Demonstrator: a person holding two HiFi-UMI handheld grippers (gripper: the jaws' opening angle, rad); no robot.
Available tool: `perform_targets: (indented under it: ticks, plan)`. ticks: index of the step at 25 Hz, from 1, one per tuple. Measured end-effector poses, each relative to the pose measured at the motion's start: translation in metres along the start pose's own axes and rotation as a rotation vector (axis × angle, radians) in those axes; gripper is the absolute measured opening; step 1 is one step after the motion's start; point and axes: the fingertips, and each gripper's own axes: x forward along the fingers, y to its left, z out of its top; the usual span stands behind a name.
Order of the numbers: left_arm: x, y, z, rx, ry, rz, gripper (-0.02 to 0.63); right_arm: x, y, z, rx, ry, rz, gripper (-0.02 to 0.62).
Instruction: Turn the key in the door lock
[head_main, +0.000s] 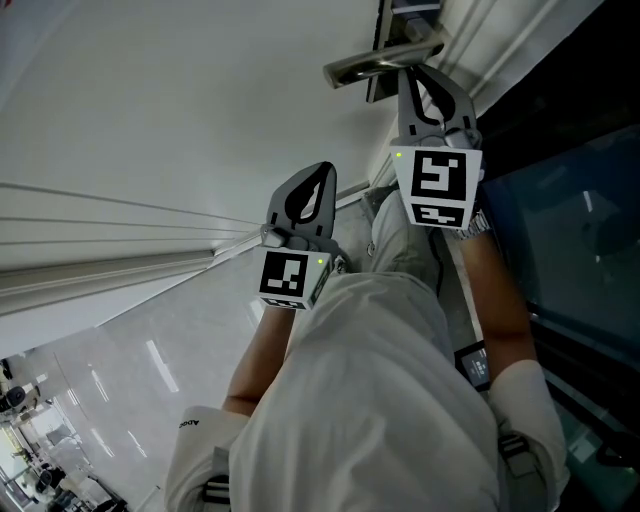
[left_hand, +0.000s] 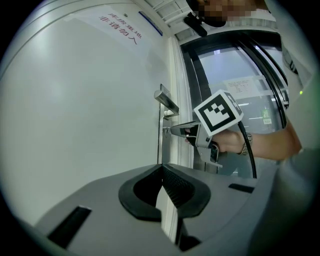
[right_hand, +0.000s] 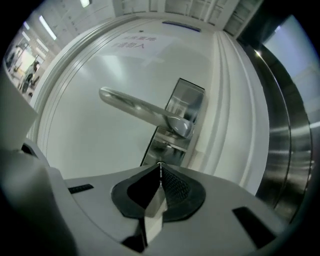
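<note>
The white door (head_main: 170, 110) carries a silver lever handle (head_main: 385, 62) on a metal lock plate (right_hand: 176, 125). My right gripper (head_main: 415, 78) points level at the plate just below the handle; in the left gripper view the right gripper (left_hand: 174, 131) has its tips right at the lock. Its jaws are pressed together (right_hand: 160, 166) with a small bright piece of the key (right_hand: 159, 163) showing at their tip; the rest of the key is hidden. My left gripper (head_main: 316, 178) hangs lower left, away from the lock, its jaws (left_hand: 161, 169) shut on nothing.
A dark metal frame with glass (left_hand: 240, 90) stands just right of the door edge. A paper sign (left_hand: 120, 32) is stuck high on the door. The person's trouser leg (head_main: 380, 400) fills the lower middle of the head view, above a glossy tiled floor (head_main: 130, 370).
</note>
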Motion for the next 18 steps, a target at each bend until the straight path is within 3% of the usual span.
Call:
perform_targets:
  ticks: [14,18]
  plan:
    - [0.0,-0.004,-0.003,-0.004,0.002,-0.005,0.009,0.002,-0.011,-0.008,0.567,0.006,0.122,0.012]
    - [0.001,-0.008,-0.003,-0.002,-0.001,-0.014,0.008,0.002,-0.012,-0.009,0.643,-0.001,0.138,0.012]
